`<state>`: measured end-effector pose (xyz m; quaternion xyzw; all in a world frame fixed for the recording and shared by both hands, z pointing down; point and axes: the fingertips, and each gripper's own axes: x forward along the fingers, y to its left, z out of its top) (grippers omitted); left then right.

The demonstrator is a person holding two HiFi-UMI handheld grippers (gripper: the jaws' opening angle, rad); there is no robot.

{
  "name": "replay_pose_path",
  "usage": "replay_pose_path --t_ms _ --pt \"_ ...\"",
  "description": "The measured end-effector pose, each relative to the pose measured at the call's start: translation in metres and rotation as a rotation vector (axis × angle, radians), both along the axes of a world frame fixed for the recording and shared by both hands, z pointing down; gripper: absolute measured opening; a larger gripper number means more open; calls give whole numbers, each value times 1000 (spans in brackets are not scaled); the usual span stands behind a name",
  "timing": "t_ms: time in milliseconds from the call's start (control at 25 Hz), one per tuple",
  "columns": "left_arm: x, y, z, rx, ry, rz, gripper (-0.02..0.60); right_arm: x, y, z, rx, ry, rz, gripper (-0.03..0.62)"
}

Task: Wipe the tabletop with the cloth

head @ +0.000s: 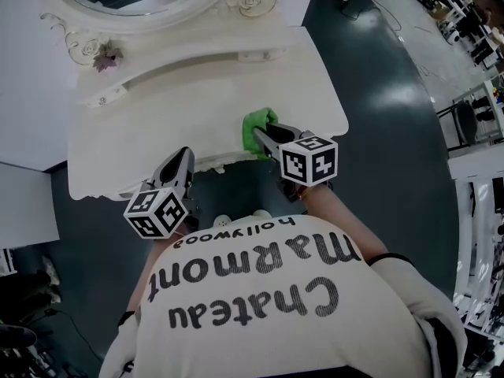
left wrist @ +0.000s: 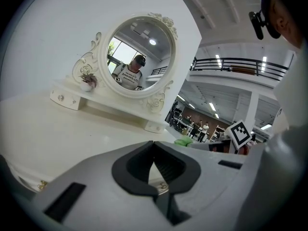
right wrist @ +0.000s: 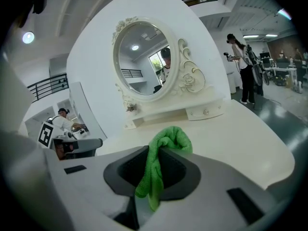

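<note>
Right gripper [right wrist: 152, 151]: jaws closed onto the green cloth [right wrist: 169, 139], one fold pinched between the pads, a loose end hanging down behind the tips.
Cloth: bunched in a lump just beyond the jaw tips, over the near right part of the tabletop [head: 169, 113], close to its near edge; contact with the surface not clear from any view.
Left gripper [left wrist: 154, 144]: jaws brought together until the tips touch, nothing between them.
Left gripper, place: at the near edge of the tabletop, left of the right gripper and apart from it, pointing toward the far side.
Tabletop: cream-white, curved near edge, bare apart from the cloth.
Far side: low raised shelf [head: 193, 60] with small drawer knobs, carrying an oval mirror [left wrist: 139, 56] in a carved white frame.
Small plant [head: 105, 57]: on the far left end of the shelf, beside the mirror frame.
Person: white printed shirt [head: 268, 305] at the near edge of the head view, one gripper in each hand.
Floor [head: 378, 85]: dark and glossy, to the right of the table.
</note>
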<state>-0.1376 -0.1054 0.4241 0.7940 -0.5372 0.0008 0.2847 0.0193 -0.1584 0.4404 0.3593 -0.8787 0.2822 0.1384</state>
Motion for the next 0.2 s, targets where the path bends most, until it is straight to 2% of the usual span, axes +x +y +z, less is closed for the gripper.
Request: replay_pose_path --t_ms 200 --pt "-1 2 3 -6 0 0 9 1 2 4 -6 8 -4 71"
